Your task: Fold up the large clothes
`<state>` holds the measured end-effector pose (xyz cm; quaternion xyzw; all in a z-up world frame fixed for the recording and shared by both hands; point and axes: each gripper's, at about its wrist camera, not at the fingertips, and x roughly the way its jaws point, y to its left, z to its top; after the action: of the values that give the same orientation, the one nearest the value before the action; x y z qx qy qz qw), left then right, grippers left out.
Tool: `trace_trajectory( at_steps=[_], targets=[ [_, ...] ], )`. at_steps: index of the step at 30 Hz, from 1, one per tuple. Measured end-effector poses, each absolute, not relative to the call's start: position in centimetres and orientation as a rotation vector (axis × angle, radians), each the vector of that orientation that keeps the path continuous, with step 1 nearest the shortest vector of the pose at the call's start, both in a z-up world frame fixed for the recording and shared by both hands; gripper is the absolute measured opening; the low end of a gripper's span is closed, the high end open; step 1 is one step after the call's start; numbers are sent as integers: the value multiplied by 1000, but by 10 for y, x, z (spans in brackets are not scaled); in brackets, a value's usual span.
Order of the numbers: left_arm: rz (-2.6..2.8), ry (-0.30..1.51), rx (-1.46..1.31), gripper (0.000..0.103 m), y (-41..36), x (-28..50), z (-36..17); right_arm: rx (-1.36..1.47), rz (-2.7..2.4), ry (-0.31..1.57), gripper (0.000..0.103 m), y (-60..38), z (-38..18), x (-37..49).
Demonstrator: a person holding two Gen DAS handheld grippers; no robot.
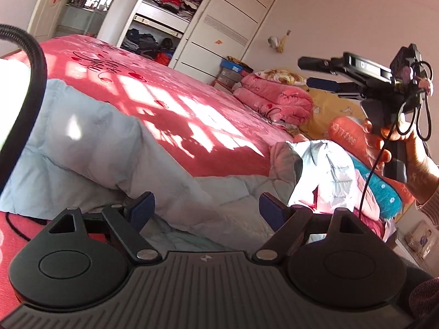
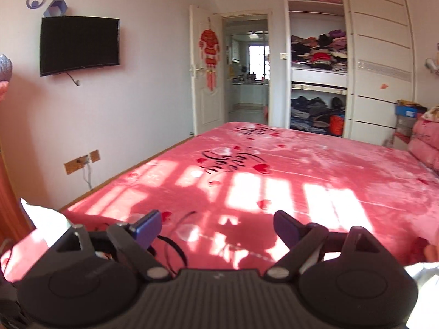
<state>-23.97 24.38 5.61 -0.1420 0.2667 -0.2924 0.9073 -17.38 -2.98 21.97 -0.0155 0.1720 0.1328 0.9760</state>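
Pale blue quilted coat (image 1: pixel 90 148), a large padded garment, lies spread on the pink bedspread (image 1: pixel 170 101), reaching from the left of the left wrist view across to a crumpled, sunlit end at right. Left gripper (image 1: pixel 205 208) hovers just above its near edge, jaws apart and empty. Right gripper (image 2: pixel 216 230) is held up over the bed, jaws likewise apart, holding nothing. Judged from its puffed, creased surface, the coat is light, soft and slippery, prone to spring back; hems, cuffs or seam lines look like the firmest places to pinch
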Motion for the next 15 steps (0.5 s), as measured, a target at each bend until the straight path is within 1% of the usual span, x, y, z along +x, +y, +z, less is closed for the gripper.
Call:
trace_trajectory(
  at_steps=[2, 4, 9, 12, 15],
  targets=[
    [-623, 594, -253, 102, 234, -245, 51, -73, 175, 348, 92, -58, 191, -202],
    [-624, 624, -222, 102, 227, -249, 49, -82, 123, 392, 92, -75, 161, -216],
    [-633, 661, -177, 102, 217, -268, 42, 21, 88, 518, 92, -101, 89, -225],
    [-633, 705, -144, 101, 206, -270, 38, 93, 120, 596, 88, -102, 59, -216],
    [-636, 737, -95, 101, 193, -269, 36, 59, 166, 618, 88, -93, 47, -204]
  ],
)
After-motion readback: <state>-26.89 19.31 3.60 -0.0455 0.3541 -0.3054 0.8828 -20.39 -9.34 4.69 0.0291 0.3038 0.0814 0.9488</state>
